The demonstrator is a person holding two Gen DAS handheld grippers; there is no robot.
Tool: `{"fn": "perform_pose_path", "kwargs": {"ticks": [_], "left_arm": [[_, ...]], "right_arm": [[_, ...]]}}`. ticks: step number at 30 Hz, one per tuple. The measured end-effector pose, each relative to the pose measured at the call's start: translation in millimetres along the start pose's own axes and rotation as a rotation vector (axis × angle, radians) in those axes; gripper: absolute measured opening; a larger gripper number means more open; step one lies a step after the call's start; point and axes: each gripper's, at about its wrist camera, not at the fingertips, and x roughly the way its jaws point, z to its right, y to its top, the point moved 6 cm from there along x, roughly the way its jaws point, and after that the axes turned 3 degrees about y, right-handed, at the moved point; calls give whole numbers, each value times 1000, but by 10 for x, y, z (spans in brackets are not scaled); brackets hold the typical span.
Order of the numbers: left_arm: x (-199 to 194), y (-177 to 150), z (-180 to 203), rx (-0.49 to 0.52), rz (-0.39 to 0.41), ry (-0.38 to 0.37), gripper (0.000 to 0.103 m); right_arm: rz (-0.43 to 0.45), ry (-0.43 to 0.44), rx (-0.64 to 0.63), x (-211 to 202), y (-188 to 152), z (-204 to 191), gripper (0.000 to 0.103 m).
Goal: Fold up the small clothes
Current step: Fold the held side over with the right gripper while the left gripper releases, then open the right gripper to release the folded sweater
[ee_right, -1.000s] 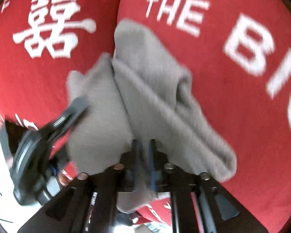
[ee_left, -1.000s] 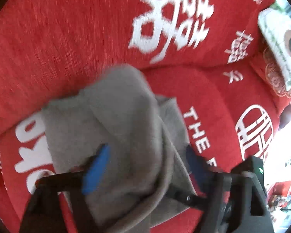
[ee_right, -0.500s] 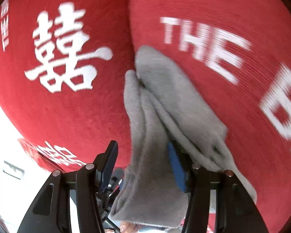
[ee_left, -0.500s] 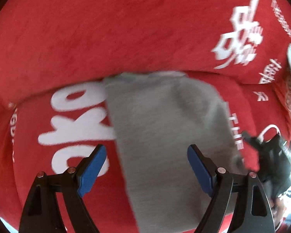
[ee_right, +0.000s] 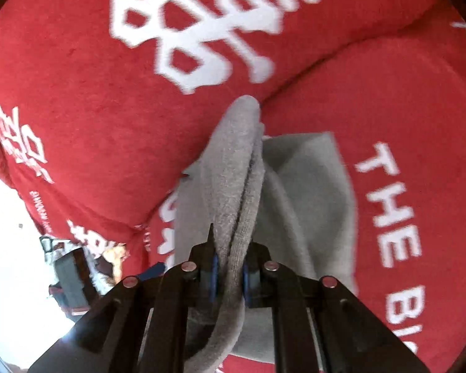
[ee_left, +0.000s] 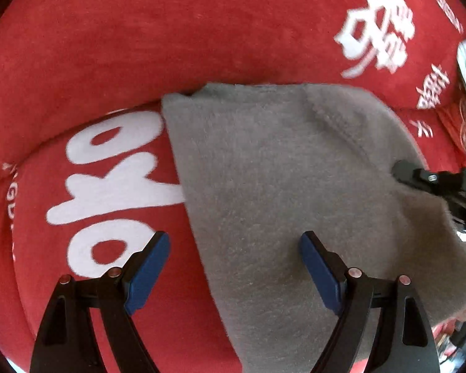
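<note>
The grey fleece garment (ee_left: 282, 192) lies mid-frame on the red cushion (ee_left: 139, 46); the right claw (ee_right: 228, 275), jaws just closed, pinches its bunched edge; the left claw (ee_left: 234, 272) hovers wide, empty; mid-fold, next carry that edge across.

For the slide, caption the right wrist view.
Right gripper pinches a bunched edge of the grey garment above the red printed cushion.

A domestic living space is indicated. The work surface is formed by a sofa (ee_left: 202, 31) with a padded backrest and seat cushion (ee_right: 404, 118), both covered in red plush fabric printed with large white lettering and Chinese characters. A brightly lit room area is seen past the sofa edge, too blurred for identification.
</note>
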Motion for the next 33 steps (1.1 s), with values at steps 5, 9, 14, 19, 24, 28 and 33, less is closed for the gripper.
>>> {"fn": "perform_pose_path", "kwargs": {"ticks": [5, 9, 14, 19, 24, 28, 33], "left_arm": [[192, -63, 61, -10, -24, -12, 86], [152, -107, -16, -25, -26, -15, 86], [-186, -146, -81, 24, 19, 41, 86], [-325, -284, -76, 75, 14, 38, 86], [-202, -483, 105, 140, -29, 31, 86], [0, -735, 142, 211, -67, 79, 86], [10, -906, -64, 164, -95, 34, 90]], "right_arm": [[-38, -75, 79, 186, -80, 516, 16], [-21, -93, 96, 84, -107, 608, 22], [-13, -314, -27, -228, -130, 465, 22], [2, -226, -140, -531, -345, 0, 22], [-75, -241, -297, -361, -683, -351, 22], [-121, -330, -252, -228, -813, -4, 22], [-152, -357, -73, -295, -1076, 578, 18]]}}
